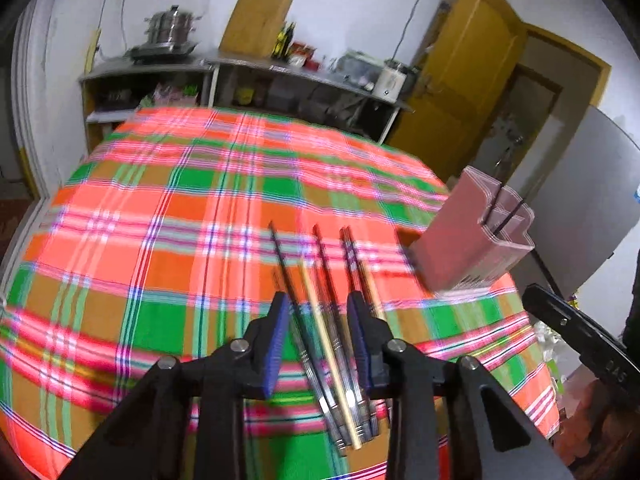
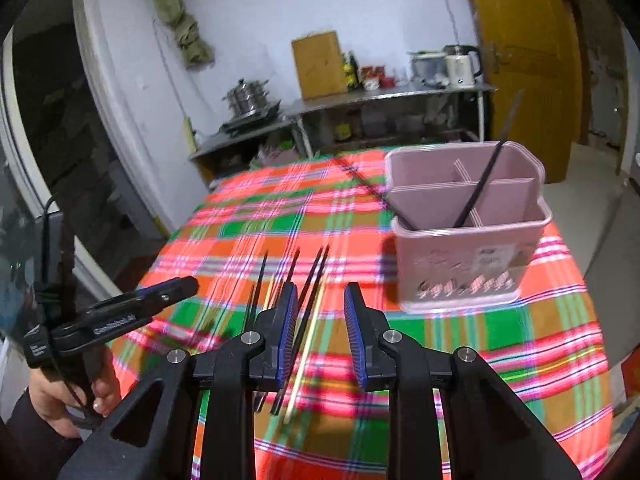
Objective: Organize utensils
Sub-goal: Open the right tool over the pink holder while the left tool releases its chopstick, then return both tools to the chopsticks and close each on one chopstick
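Observation:
Several chopsticks (image 1: 328, 320), dark and pale, lie in a loose bundle on the plaid tablecloth (image 1: 180, 208); they also show in the right wrist view (image 2: 304, 300). A pink divided utensil holder (image 1: 476, 240) stands to their right with one dark chopstick (image 2: 480, 188) leaning in it; the holder also shows in the right wrist view (image 2: 468, 232). My left gripper (image 1: 320, 312) is open, hovering over the bundle. My right gripper (image 2: 322, 304) is open and empty, just right of the bundle. The left gripper's body (image 2: 132, 312) appears at the right wrist view's left.
A metal shelf (image 1: 248, 68) with a steel pot (image 1: 172, 28), a cardboard box (image 1: 256, 24), bottles and a white kettle (image 2: 462, 66) stands behind the table. A yellow door (image 1: 468, 76) is at the right. The table edge curves close below both grippers.

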`<state>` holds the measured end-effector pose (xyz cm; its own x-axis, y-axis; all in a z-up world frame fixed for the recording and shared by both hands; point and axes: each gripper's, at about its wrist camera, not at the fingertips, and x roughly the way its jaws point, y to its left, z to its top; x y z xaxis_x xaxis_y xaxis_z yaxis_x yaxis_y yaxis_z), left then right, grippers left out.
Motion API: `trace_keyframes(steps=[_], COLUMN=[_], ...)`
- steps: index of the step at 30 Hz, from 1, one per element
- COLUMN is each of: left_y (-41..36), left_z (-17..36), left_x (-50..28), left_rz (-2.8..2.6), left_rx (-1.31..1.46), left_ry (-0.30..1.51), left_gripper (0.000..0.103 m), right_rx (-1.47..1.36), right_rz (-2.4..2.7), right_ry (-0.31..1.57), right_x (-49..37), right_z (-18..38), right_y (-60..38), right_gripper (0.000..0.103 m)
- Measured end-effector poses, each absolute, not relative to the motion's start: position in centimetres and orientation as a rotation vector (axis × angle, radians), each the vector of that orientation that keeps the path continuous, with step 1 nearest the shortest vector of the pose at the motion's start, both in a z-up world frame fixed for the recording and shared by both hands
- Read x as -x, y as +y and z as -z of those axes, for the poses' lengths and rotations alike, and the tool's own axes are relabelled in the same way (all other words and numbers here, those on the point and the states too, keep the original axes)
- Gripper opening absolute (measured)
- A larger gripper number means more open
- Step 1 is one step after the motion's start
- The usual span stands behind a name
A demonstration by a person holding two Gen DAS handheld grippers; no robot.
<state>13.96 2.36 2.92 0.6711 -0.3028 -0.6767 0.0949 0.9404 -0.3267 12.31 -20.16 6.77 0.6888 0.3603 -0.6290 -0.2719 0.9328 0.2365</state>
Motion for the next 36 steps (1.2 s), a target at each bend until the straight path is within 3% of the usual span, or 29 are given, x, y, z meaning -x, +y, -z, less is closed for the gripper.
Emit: trace_keyframes(steps=[5, 17, 22, 26, 36], left_y=[2.5, 2.1, 1.7, 1.4, 2.4], left_z=[0.1, 3.5, 3.6, 3.6, 3.3], left_x=[-14.8, -17.9, -18.5, -18.8, -18.7], left_rz=[0.203, 0.162, 0.144, 0.120, 0.140], left_rx=[0.293, 0.306, 0.271, 0.234, 0.325], left_ry=[0.872, 0.944, 0.934, 0.937, 0.934], left_gripper=[0.025, 0.025, 0.020, 0.011, 0.012], right_rx=[-0.111, -0.100, -0.092, -0.090, -0.086], right_rz=[-0.364, -0.370, -0.390, -0.403, -0.406], right_ry=[0.795, 0.900, 0.910, 0.911, 0.911], right_x=[-13.3, -16.0, -17.0, -17.5, -17.6], right_z=[-4.3, 0.1, 0.6, 0.8, 0.8], right_y=[-18.7, -16.7, -15.6, -15.1, -15.0], right_gripper=[0.017, 0.016, 0.014, 0.014, 0.014])
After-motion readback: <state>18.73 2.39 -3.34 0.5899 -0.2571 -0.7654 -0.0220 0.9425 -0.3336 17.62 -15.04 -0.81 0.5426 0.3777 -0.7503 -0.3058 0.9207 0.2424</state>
